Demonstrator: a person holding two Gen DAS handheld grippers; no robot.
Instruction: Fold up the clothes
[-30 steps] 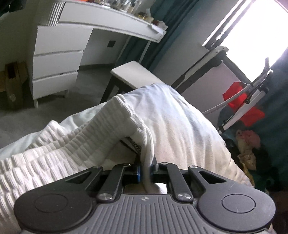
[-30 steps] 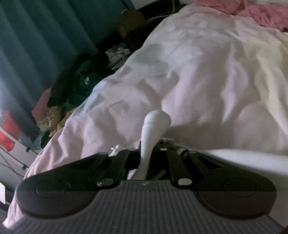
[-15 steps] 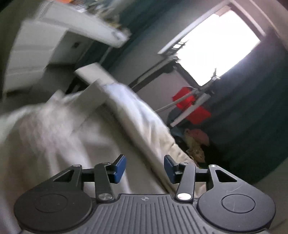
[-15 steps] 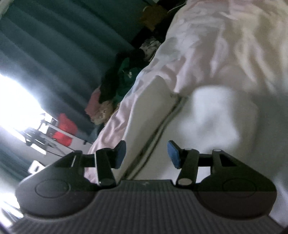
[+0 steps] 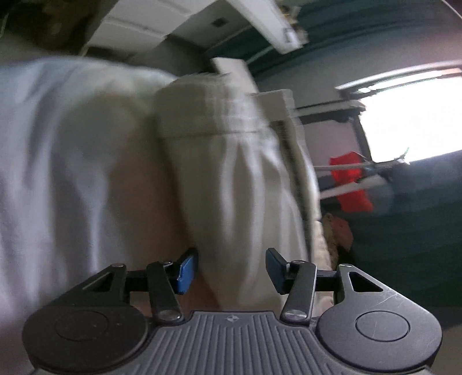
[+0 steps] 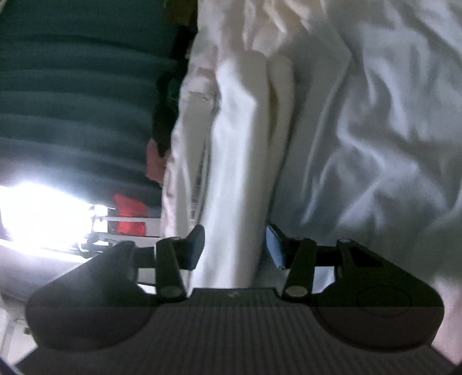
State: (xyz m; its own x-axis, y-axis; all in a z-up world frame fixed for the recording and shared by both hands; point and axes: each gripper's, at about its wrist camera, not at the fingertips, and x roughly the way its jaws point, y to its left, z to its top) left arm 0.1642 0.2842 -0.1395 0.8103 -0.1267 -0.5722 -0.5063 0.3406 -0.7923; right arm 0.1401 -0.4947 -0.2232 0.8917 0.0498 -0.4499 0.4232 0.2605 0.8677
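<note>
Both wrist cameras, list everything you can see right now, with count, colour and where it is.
white garment: one, off-white with a ribbed band, folded on the bed ahead of both grippers
bed cover: one, pale white-pink, rumpled, under and beside the garment
curtains: dark teal, beside the bed
window: one, bright, right side of the left view
red item: one, hanging on a rack below the window
clothes heap: mixed colours, blurred, on the floor past the bed's edge
white desk with drawers: one, top of the left view
left gripper: fingers blue, open, straddling the garment
right gripper: fingers blue, open, straddling the garment
</note>
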